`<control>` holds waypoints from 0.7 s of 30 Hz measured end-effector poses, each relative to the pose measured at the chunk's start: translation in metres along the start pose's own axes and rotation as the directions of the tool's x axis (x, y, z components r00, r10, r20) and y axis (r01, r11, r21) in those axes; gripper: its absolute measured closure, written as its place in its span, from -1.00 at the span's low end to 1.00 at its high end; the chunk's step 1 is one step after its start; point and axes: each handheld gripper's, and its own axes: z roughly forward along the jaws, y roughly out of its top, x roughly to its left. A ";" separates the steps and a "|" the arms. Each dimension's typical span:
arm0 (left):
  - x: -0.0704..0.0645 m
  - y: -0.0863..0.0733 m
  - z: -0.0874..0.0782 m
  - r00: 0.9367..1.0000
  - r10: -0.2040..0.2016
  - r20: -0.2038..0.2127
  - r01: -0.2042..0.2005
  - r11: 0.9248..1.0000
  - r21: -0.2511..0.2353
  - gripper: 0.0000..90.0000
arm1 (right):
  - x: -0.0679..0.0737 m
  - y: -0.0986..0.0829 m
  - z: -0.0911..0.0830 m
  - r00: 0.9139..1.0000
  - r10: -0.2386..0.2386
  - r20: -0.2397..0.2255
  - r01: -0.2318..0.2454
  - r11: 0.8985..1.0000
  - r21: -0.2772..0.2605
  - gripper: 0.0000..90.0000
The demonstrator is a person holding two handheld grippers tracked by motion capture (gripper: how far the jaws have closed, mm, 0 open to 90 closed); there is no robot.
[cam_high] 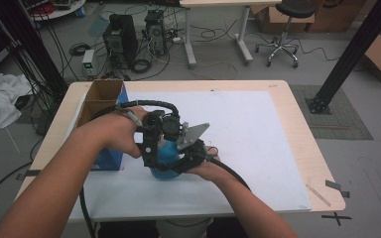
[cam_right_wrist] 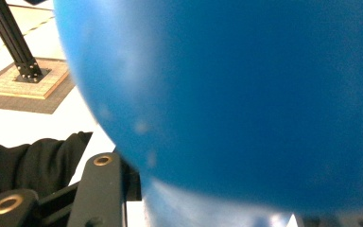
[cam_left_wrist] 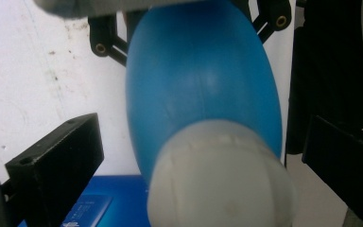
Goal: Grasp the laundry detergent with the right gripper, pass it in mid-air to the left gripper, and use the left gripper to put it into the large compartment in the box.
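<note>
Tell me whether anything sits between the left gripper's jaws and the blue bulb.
Nothing visible does. In the left gripper view the blue bulb with its white cap lies between the left gripper's open jaws, with only white mat showing in the gaps.

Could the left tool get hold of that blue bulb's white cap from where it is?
Probably yes. The left tool already has the white cap sitting between its two open jaws, with gaps on both sides and nothing in between. The right tool seems to be at the blue bulb body, away from the cap.
</note>
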 end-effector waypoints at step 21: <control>-0.001 0.002 0.005 1.000 -0.024 -0.013 0.024 1.000 0.010 -0.95 | -0.004 0.004 0.005 0.999 -0.045 0.009 0.045 0.998 -0.038 0.06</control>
